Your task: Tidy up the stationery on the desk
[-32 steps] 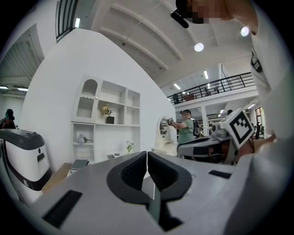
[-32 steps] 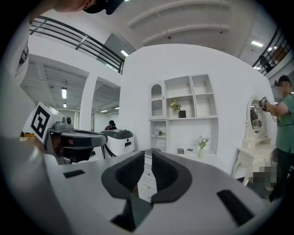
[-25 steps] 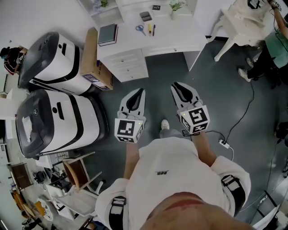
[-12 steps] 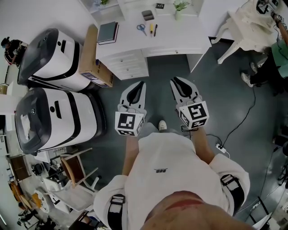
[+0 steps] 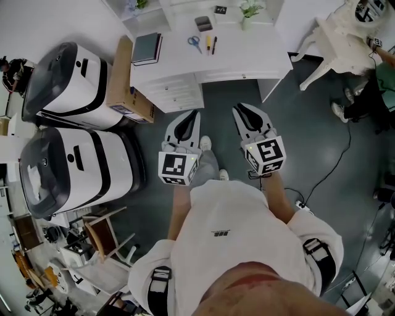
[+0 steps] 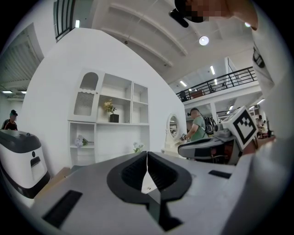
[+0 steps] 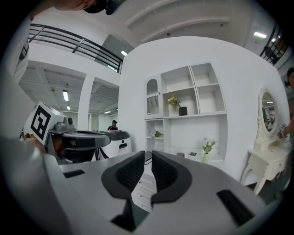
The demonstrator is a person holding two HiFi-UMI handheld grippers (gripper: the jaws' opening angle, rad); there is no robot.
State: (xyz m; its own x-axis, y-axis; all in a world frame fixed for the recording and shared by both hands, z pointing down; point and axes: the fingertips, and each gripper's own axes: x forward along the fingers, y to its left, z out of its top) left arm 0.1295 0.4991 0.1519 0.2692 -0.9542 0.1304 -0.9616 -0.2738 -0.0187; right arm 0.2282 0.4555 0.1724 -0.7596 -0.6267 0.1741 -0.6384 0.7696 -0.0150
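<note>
The white desk (image 5: pixel 259 58) stands ahead at the top of the head view. On it lie a dark blue book (image 5: pixel 147 48), blue-handled scissors (image 5: pixel 195 42), a yellow pen (image 5: pixel 208 42) and a dark pen (image 5: pixel 214 44). A grey box (image 5: pixel 203 23) and a small potted plant (image 5: pixel 249 9) sit further back. My left gripper (image 5: pixel 194 113) (image 6: pixel 147 153) is held over the floor short of the desk, its jaws shut and empty. My right gripper (image 5: pixel 238 108) (image 7: pixel 148 153) hovers beside it. Its jaws stand a thin slit apart with nothing between them.
Two big white-and-black machines (image 5: pixel 65 80) (image 5: pixel 74 170) stand at the left, with a cardboard box (image 5: pixel 126 77) against the desk's drawers (image 5: pixel 176 92). A white vanity table (image 5: pixel 336 31) and a person (image 5: pixel 382 74) are at the right. A cable and power strip (image 5: pixel 302 205) lie on the floor.
The person has stepped toward the desk, and a foot now shows between the grippers. Both grippers have come a little closer to the desk, jaws unchanged.
</note>
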